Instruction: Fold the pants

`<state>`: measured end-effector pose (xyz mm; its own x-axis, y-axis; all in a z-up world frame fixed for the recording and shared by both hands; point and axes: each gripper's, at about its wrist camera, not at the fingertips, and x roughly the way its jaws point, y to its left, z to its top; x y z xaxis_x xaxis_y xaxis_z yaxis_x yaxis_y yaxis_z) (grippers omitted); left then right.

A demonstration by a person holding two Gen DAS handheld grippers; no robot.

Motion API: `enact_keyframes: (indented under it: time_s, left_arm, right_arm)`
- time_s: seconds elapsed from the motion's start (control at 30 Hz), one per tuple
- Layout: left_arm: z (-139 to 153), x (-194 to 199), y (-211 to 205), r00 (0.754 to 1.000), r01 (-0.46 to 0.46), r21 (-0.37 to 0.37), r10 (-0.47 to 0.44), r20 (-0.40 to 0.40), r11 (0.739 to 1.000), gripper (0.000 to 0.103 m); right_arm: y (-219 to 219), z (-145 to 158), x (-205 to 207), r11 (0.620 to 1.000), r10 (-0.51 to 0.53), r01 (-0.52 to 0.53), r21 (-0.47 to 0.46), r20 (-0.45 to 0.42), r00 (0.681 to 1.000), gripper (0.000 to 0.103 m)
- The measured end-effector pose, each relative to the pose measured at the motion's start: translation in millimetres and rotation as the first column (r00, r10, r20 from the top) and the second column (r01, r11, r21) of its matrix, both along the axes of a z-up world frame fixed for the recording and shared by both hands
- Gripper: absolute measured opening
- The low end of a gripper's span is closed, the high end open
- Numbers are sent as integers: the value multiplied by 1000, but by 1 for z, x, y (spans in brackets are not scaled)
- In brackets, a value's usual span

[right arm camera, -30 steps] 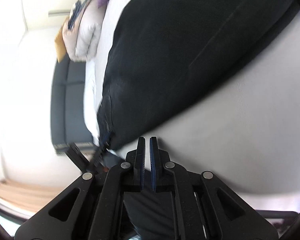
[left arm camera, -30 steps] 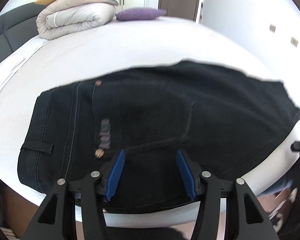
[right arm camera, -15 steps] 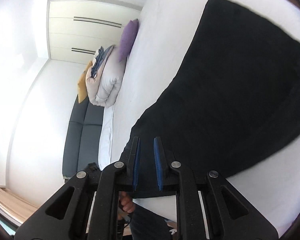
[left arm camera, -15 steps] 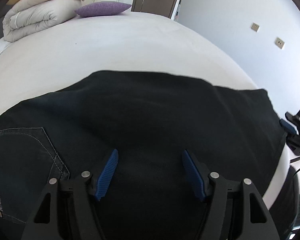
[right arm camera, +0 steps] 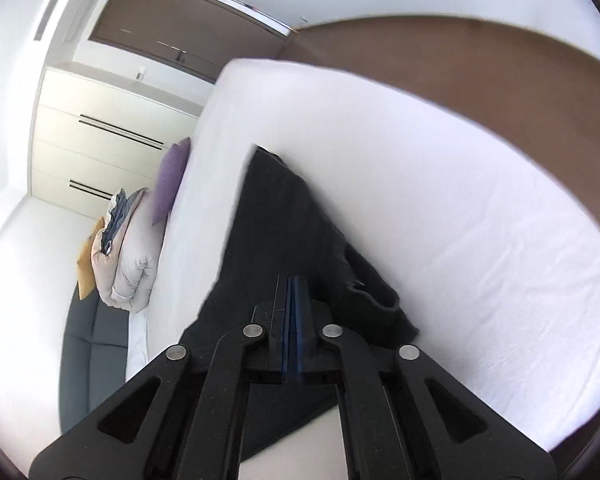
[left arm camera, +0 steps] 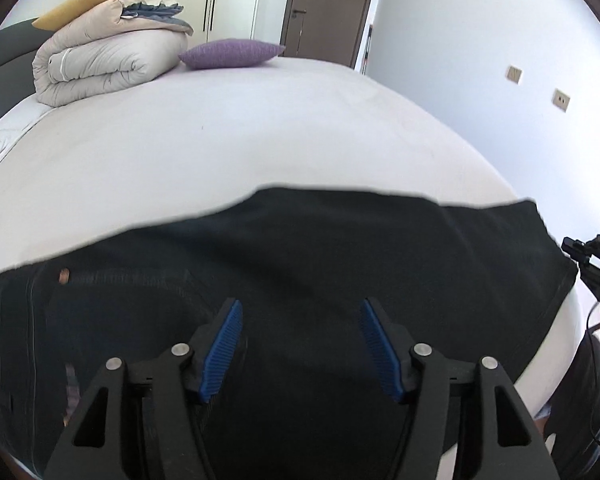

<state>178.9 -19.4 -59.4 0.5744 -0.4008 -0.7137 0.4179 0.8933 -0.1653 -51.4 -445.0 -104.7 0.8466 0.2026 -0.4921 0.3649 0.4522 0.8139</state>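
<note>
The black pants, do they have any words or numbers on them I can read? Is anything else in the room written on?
None can be read.
Black pants: a small coppery rivet, no letters visible; a pale patch at the lower left is too blurred to read.
Right gripper: tiny pale marks near the frame edge, too small to read.
Wall sockets: no text.

I see black denim pants point(left arm camera: 300, 264) lying flat across the near edge of the white bed point(left arm camera: 260, 128), copper rivet showing
</note>
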Motion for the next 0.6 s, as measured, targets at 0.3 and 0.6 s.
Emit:
enact_keyframes:
  time_s: [0.3,0.6]
  left_arm:
    - [-44,67,-14,994,-33,-22,30,-104,999,60]
    - [-46,80,47,994,-50,-51,45,-100,997,31]
  right_arm:
    - [202,-49,194,826,550,-537,172,-36,834,3]
    - [69,-82,195,962,155,-150,229,-2,988,0]
